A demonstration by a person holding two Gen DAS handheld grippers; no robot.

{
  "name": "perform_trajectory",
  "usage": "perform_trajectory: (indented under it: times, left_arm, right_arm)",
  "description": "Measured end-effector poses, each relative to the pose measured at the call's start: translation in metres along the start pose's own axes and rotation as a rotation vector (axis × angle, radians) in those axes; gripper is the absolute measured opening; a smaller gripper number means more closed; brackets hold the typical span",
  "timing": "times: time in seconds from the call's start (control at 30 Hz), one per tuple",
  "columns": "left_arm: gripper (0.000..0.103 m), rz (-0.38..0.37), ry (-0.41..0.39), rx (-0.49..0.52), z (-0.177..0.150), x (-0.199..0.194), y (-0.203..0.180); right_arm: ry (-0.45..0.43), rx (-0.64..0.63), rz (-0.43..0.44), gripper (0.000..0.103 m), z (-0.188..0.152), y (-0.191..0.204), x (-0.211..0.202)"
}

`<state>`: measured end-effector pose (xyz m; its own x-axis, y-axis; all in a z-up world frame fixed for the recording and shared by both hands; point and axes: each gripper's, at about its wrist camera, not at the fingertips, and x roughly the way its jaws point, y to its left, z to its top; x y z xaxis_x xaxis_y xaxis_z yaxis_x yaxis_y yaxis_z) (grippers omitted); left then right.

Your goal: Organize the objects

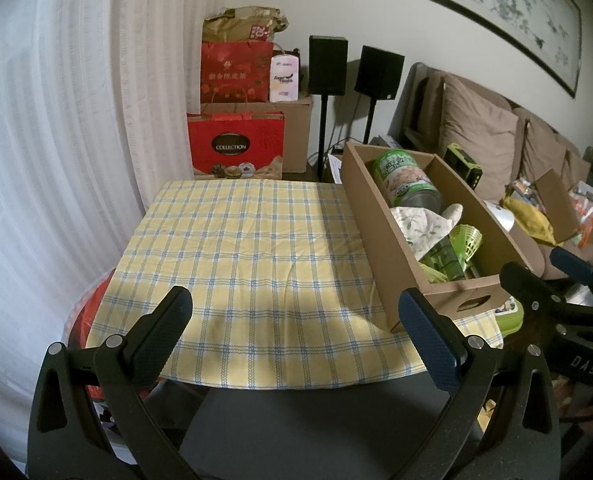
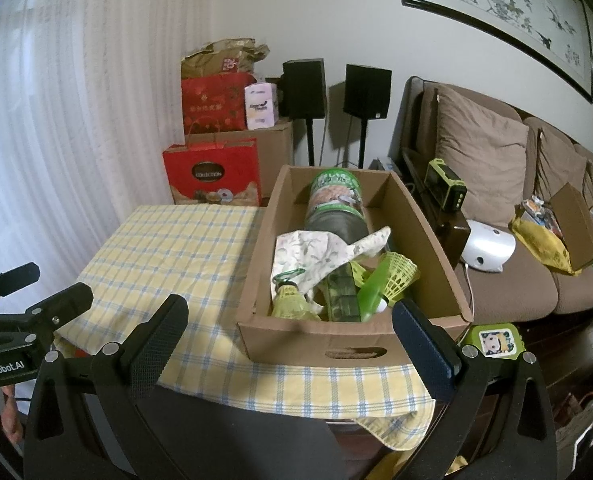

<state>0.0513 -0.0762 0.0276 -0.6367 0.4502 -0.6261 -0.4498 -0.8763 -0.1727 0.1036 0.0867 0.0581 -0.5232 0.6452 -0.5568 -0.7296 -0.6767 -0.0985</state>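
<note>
So the cardboard box (image 2: 348, 344) sits on the counter's (image 1: 236, 248) right edge, stuffed with a big green can (image 2: 336, 204), a floral cloth (image 2: 316, 252) and shuttlecocks (image 2: 400, 276). Left tool (image 1: 296, 320) and right tool (image 2: 288, 320) both gape wide, empty. Couch (image 2: 496, 280) at 3 o'clock.

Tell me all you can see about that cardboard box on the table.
The cardboard box is plain brown, long and open-topped, with a slot handle cut in its near end. It sits flat on the checked tablecloth along the table's right side. Inside lie a green can, a flowered cloth and yellow-green shuttlecocks. Neither gripper touches it.
</note>
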Motion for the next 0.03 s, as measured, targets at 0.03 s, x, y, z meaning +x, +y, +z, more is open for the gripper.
perform_trajectory:
  times: [0.03]
  left_arm:
    - [0.103, 0.0, 0.0, 0.003, 0.0, -0.0001, 0.0001]
  right_arm:
    - [0.0, 0.0, 0.0, 0.103, 0.0, 0.0, 0.0]
